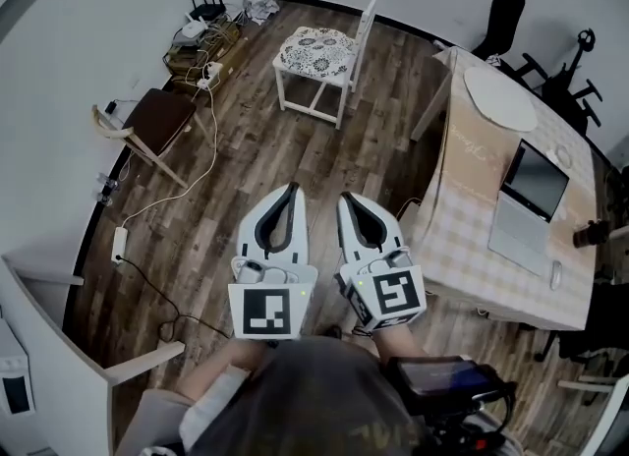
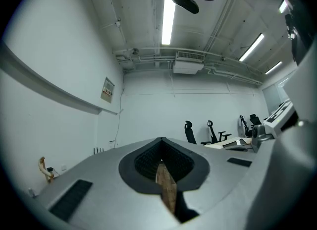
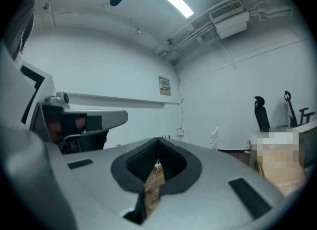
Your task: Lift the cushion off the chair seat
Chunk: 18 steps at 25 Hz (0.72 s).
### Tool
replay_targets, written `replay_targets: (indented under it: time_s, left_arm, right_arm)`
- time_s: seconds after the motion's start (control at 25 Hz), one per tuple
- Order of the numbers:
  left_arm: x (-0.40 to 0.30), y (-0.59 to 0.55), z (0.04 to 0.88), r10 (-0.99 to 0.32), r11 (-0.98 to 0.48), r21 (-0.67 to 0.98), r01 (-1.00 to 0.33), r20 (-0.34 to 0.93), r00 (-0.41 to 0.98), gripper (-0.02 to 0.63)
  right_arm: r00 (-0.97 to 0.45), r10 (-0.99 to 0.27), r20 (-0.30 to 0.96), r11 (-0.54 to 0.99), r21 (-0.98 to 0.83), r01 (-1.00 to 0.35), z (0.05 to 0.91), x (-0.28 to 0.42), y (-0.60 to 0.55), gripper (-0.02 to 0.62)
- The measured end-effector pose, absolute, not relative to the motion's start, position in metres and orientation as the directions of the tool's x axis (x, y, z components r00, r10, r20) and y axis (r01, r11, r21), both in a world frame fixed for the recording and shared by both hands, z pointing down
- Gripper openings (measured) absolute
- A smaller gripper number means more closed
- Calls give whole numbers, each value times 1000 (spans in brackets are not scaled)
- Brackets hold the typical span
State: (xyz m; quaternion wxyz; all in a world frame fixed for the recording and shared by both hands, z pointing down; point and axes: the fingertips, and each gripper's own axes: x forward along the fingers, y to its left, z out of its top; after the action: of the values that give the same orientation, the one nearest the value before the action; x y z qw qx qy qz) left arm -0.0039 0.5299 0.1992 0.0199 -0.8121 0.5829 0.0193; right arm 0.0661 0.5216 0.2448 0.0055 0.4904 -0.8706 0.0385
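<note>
The floral cushion (image 1: pixel 316 51) lies flat on the seat of the white wooden chair (image 1: pixel 369 14). It is dead ahead at 12 o'clock from both tongs and well apart from them, with only bare plank floor (image 1: pixel 256 149) between. My left tongs (image 1: pixel 290 189) and right tongs (image 1: pixel 347 199) sit side by side, pointing level toward it, each closed tip to tip with nothing held. The cushion looks roughly square, so I read no long axis. Its centre falls between the two tongs, so neither hand is nearer. The backrest stands on its 3 o'clock side, so I judge the near and 9 o'clock edges the open ones to approach.
</note>
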Motion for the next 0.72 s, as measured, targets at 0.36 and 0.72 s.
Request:
replay_targets:
  time_s: [0.36,0.72]
  left_arm:
    - [-56,462,183,-932,-349,5,-937,-104,347,6]
    - [-70,422,201,-928,-371,44,-928,-65,368,6]
  right_arm:
    - [-500,-865,31,500,-28,-866,228,14,451,4]
    - [-473,-879,56,474,-1,-881,234,3,411,4]
